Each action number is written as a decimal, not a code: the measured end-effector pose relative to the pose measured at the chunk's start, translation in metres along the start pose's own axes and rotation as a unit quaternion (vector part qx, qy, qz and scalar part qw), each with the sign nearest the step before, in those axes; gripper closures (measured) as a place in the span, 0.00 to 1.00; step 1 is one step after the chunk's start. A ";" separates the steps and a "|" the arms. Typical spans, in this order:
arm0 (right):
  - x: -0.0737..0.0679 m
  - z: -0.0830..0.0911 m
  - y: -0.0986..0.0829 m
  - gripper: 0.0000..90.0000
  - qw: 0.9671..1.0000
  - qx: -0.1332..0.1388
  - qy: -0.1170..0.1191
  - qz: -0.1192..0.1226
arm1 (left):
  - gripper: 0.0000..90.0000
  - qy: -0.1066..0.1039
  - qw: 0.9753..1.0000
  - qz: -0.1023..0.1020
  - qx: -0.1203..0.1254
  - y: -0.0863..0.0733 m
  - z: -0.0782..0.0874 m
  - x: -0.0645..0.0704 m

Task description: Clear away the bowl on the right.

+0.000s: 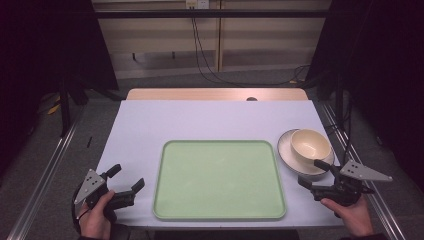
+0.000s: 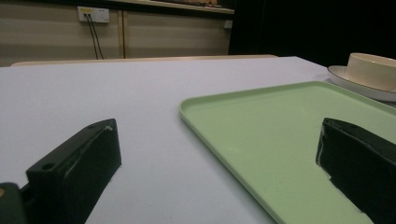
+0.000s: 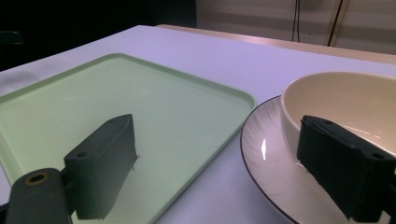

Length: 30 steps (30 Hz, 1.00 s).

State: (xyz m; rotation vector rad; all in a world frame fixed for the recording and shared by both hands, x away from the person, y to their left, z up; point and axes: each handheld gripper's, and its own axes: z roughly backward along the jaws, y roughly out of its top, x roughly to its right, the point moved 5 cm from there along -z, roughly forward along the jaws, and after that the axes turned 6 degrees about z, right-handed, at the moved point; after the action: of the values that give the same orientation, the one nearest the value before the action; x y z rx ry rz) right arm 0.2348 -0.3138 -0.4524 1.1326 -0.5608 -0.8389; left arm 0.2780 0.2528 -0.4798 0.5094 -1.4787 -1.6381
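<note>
Right gripper (image 1: pixel 314 173) jaws spread, empty, just beside plate (image 1: pixel 286 150) holding cream bowl (image 1: pixel 310 144), right of green tray (image 1: pixel 220 177). Left gripper (image 1: pixel 126 178) jaws spread, empty, left of tray.

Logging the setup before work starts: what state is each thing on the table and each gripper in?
Green tray: empty, flat on the table.
Cream bowl: upright, empty, on the plate.
Plate: right of the tray, apart from it.
Left gripper: open, holding nothing.
Right gripper: open, by the plate.

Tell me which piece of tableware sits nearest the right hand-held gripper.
The cream bowl on the plate, right by the right hand-held gripper. The green tray lies farther off, mid-table.
</note>
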 end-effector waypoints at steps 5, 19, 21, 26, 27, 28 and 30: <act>0.005 0.002 0.003 0.14 1.000 -0.002 0.001 -0.004 | 0.00 -0.001 1.000 0.003 0.001 0.000 0.000 0.000; 0.021 -0.003 0.009 0.18 1.000 -0.021 -0.011 0.002 | 0.00 0.001 1.000 -0.002 -0.002 0.000 0.001 -0.001; 0.026 -0.002 0.012 0.19 1.000 -0.021 -0.015 0.003 | 0.00 0.001 1.000 -0.007 -0.006 -0.001 0.001 -0.001; 0.037 -0.001 0.016 0.20 0.999 -0.033 -0.025 0.000 | 0.00 0.001 1.000 -0.004 -0.004 -0.001 0.001 -0.001; 0.040 0.000 0.017 0.22 0.999 -0.032 -0.024 0.000 | 0.00 0.001 1.000 -0.004 -0.005 -0.001 0.001 -0.001; 0.042 0.001 0.018 0.22 0.999 -0.035 -0.022 -0.004 | 0.00 0.001 1.000 -0.004 -0.004 -0.001 0.001 -0.001; 0.046 0.001 0.020 0.21 0.999 -0.034 -0.030 -0.016 | 0.00 0.001 1.000 -0.004 -0.005 -0.001 0.001 -0.001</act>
State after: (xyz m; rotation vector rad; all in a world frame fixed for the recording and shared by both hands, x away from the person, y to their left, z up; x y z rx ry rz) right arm 0.2665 -0.3485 -0.4340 1.0599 -0.5621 -0.9147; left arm 0.2777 0.2537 -0.4804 0.5123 -1.4694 -1.6500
